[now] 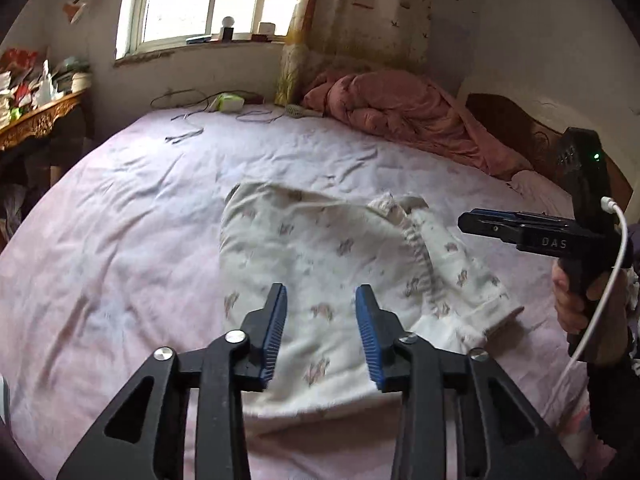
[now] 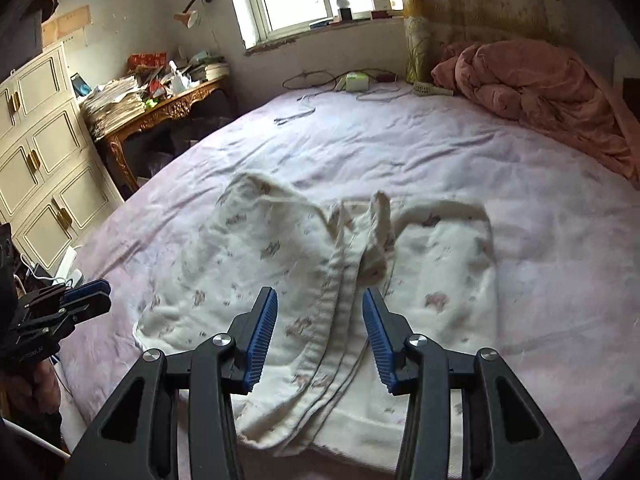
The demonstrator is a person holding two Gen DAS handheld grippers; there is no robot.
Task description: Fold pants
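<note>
Pants (image 2: 320,280) lay crumpled mid-bed (image 2: 520,160) on pink sheet. My left gripper (image 1: 321,320) & right gripper (image 2: 319,320) hovered above them, both w/ fingers spread, gripping nothing.

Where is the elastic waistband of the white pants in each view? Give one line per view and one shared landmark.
Left wrist view: the waistband runs right of centre, beyond the left tool.
Right wrist view: the waistband runs down the centre, between the right tool's open fingers.
Shared landmark: the pink quilt bunched beneath the curtain.
</note>
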